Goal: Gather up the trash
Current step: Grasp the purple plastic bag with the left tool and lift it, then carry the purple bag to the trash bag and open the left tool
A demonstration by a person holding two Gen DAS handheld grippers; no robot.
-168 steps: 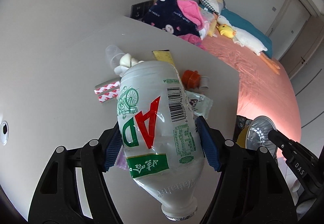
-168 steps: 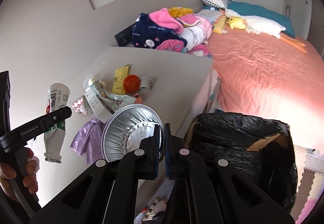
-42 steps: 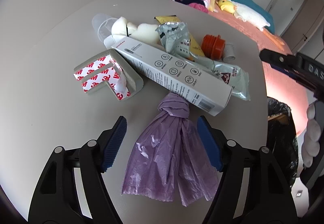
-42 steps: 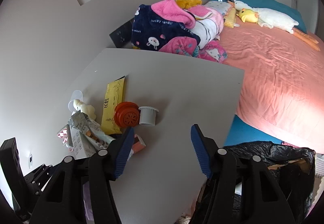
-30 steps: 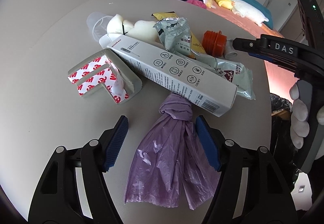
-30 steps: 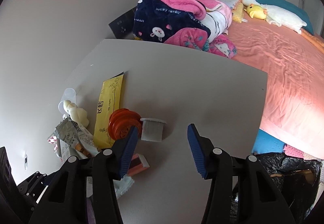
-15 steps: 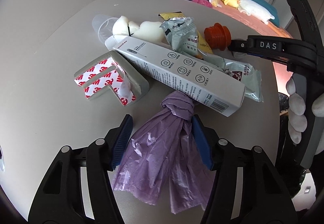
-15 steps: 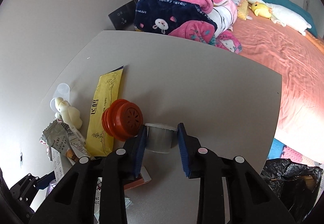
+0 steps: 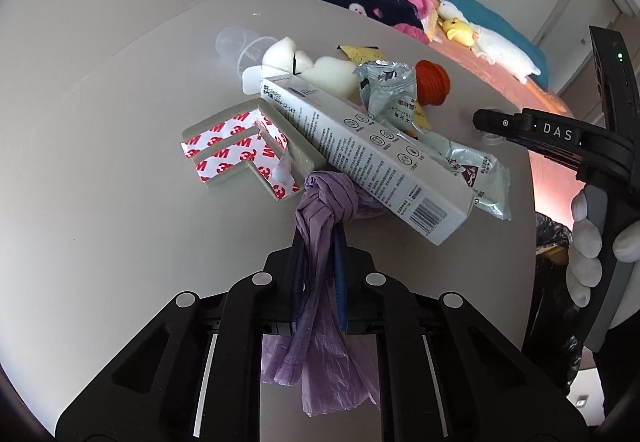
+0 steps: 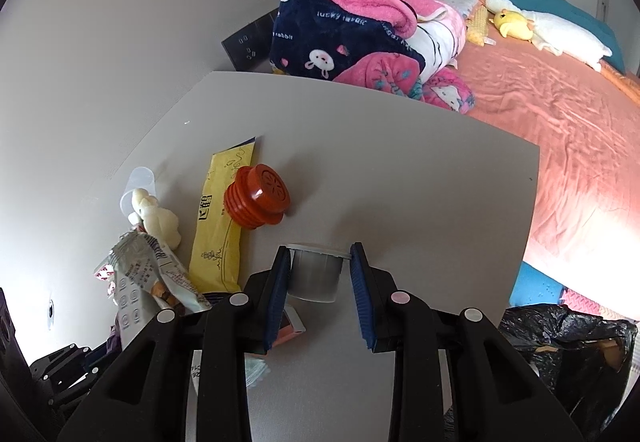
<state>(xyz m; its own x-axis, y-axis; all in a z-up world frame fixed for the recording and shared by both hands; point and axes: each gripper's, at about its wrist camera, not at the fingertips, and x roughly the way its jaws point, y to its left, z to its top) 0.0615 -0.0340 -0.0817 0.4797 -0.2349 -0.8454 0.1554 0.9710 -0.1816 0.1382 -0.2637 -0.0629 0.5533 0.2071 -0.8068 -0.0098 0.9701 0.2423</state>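
Note:
Trash lies on a grey table (image 9: 100, 162). My left gripper (image 9: 318, 242) is shut on a knotted purple plastic bag (image 9: 324, 306), whose knot lies under a long grey box (image 9: 360, 154). My right gripper (image 10: 318, 262) has closed onto a small grey cup (image 10: 314, 274) lying on its side on the table (image 10: 400, 182); both blue pads touch it. The right gripper also shows in the left wrist view (image 9: 480, 120), held by a gloved hand.
Around lie 3M foam strips (image 9: 240, 154), a silver wrapper (image 9: 384, 90), an orange cap (image 10: 258, 196), a yellow sachet (image 10: 220, 218), a clear cup (image 9: 240, 42) and white foam (image 9: 304, 68). A black-lined bin (image 10: 568, 354) stands at the table's right edge. A bed (image 10: 560, 114) lies beyond.
My left gripper has shut on the purple bag. My right gripper has moved down to the small grey cup and narrowed until its pads touch it.

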